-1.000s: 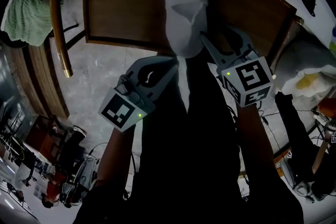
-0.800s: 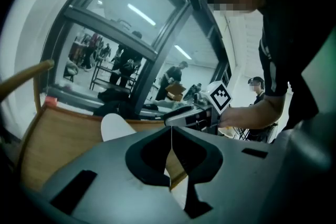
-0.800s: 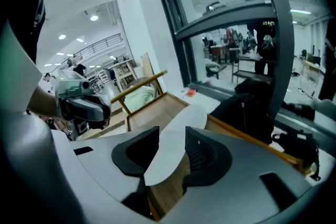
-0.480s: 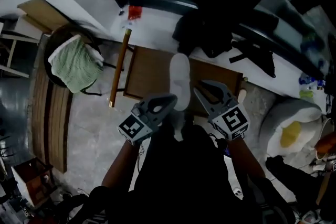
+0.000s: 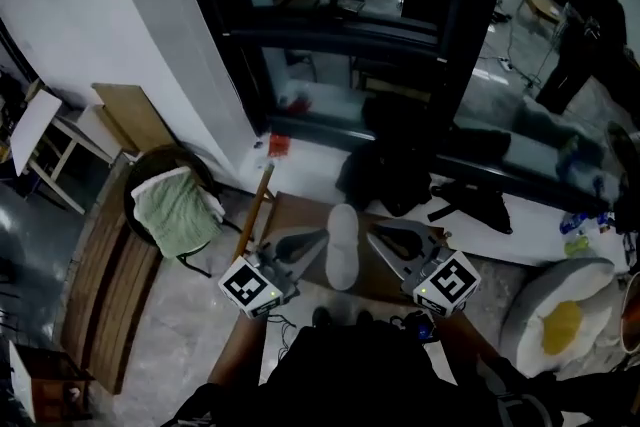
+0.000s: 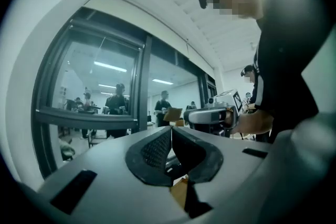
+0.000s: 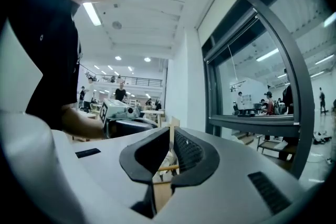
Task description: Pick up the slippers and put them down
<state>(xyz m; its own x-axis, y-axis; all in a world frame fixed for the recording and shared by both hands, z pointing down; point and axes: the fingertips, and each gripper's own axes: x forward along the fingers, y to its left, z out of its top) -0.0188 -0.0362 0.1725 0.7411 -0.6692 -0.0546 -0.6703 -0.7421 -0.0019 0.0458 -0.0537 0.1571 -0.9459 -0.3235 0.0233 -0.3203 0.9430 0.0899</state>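
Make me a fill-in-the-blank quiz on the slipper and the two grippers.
1. The slipper is ____ in colour.
2. In the head view it lies ____ the left gripper and the right gripper.
3. Both grippers' jaws are ____, with nothing between them.
4. The towel at the left is ____.
Answers: white; between; shut (the right one's have just closed, on nothing); green.
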